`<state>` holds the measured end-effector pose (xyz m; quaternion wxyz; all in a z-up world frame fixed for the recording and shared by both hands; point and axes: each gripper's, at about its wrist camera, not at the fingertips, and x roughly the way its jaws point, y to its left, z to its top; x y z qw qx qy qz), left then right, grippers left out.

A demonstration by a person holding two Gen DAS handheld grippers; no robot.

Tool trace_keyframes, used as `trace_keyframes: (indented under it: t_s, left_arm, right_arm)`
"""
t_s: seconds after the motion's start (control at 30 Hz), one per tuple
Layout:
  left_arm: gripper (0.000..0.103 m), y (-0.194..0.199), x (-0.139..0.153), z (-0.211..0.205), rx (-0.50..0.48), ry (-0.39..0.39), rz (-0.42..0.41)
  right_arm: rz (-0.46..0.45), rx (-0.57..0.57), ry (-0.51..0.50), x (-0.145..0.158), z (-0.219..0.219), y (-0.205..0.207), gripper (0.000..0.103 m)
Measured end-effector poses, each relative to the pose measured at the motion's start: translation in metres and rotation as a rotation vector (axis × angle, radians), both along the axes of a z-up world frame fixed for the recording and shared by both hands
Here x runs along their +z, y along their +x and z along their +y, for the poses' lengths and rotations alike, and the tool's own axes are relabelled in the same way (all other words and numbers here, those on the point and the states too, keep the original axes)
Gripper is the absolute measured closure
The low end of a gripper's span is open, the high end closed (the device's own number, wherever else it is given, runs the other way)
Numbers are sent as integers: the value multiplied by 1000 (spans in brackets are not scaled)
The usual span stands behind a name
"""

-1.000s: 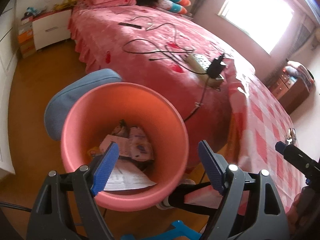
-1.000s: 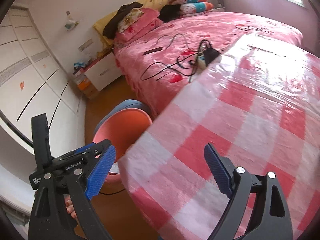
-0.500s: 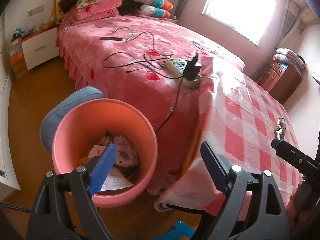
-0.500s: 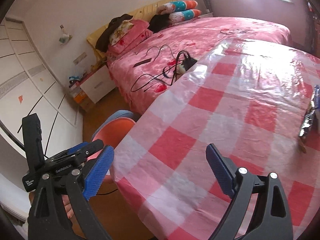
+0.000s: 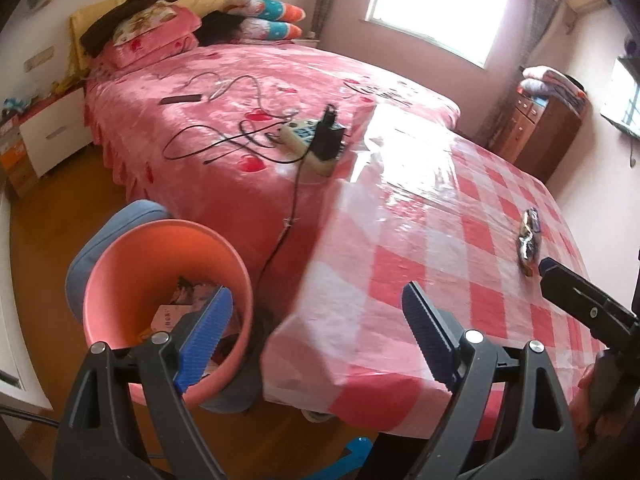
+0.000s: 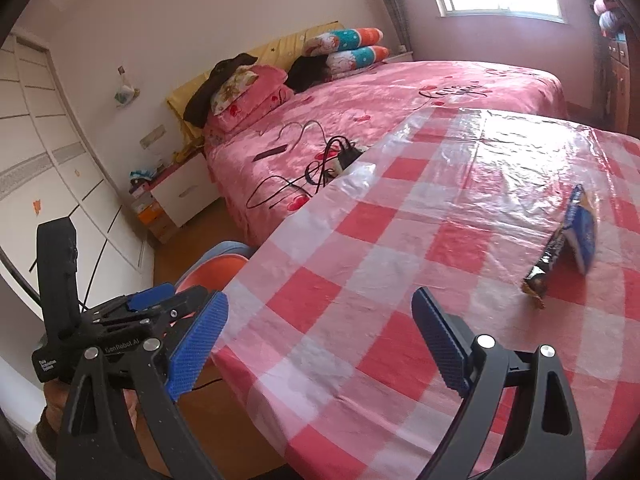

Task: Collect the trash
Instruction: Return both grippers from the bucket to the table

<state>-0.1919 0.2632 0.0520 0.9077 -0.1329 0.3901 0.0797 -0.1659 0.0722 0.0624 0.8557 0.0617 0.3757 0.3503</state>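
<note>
Left wrist view: left gripper [image 5: 316,330] is sitting with its blue ribbed pads wide apart, nothing between them, hovering over the near corner of the table covered in a glossy red-and-white checked plastic cloth [image 5: 432,240]. Round salmon-pink plastic bin [image 5: 120,264] is standing on the wooden floor at 9 o'clock from that corner, just beside the table, with paper and wrappers [image 5: 176,308] lying in its bottom. A crumpled dark foil snack wrapper [image 5: 529,236] is lying on the cloth at 2 o'clock, well apart from the left pads, near the black tip of the right gripper [image 5: 576,300] coming in from the right edge. White power strip with a black plug [image 5: 316,140] and loose black cables is lying on the pink bed [image 5: 240,92] at 12 o'clock.

Right wrist view: right gripper [image 6: 320,340] is also standing wide apart and holding nothing, over the checked cloth [image 6: 400,280]. Snack wrapper [image 6: 568,244] is showing here as dark foil with a blue panel, propped up like a tent at 2 o'clock, just past the right pad, not touching it. Left gripper [image 6: 152,308] is showing at 9 o'clock, off the table edge, with the pink bin [image 6: 212,272] partly hidden behind the table edge.
</note>
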Motion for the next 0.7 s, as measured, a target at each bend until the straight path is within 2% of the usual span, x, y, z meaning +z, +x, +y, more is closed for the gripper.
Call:
trace_keyframes:
  t_s: [0.53, 0.7]
  left_arm:
    - [16, 12, 3, -52, -94, 36, 17]
    - [16, 21, 0, -72, -135, 49, 31]
  right_arm:
    - [7, -65, 42, -4, -54, -2, 11]
    - [9, -119, 69, -4, -78, 0, 11]
